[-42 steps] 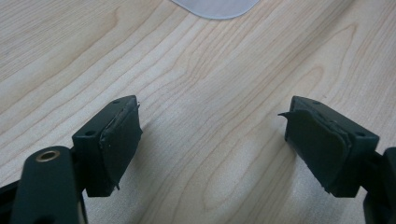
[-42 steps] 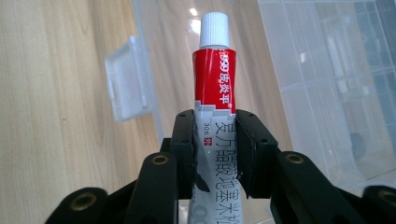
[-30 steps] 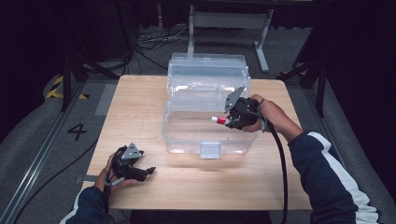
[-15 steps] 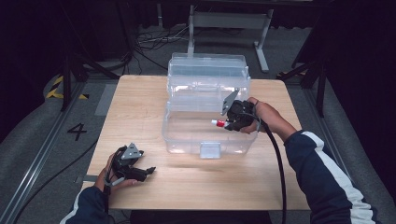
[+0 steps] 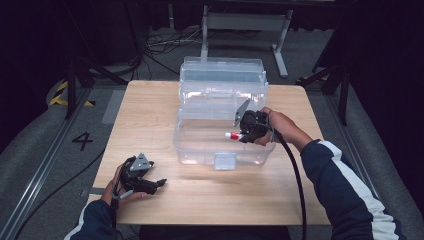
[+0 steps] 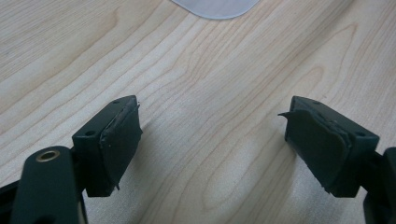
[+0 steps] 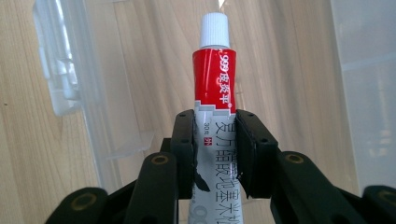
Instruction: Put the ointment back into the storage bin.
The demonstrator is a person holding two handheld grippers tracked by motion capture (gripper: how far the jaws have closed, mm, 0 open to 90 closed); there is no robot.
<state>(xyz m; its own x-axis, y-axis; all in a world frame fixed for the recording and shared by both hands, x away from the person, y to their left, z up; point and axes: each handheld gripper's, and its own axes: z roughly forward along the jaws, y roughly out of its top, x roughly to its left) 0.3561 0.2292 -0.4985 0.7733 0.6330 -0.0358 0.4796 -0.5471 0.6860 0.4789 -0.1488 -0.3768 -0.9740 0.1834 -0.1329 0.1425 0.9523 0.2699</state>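
Right gripper [image 7: 215,140] gripped a red-and-white tube [image 7: 214,88] w/ white cap, over the clear bin [image 5: 200,145]. Left gripper [image 6: 212,140] (resting on the table [image 6: 210,65]) sat wide open, nothing betw. its jaws.

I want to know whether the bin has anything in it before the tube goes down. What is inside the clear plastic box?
The clear plastic box shows wooden table through its bottom. Over its opening, the right gripper grips a red-and-white tube. The hand hides the right corner.

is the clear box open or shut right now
Open. The clear box has its lid swung up behind it, and the right gripper holds a red and white tube over its open top.
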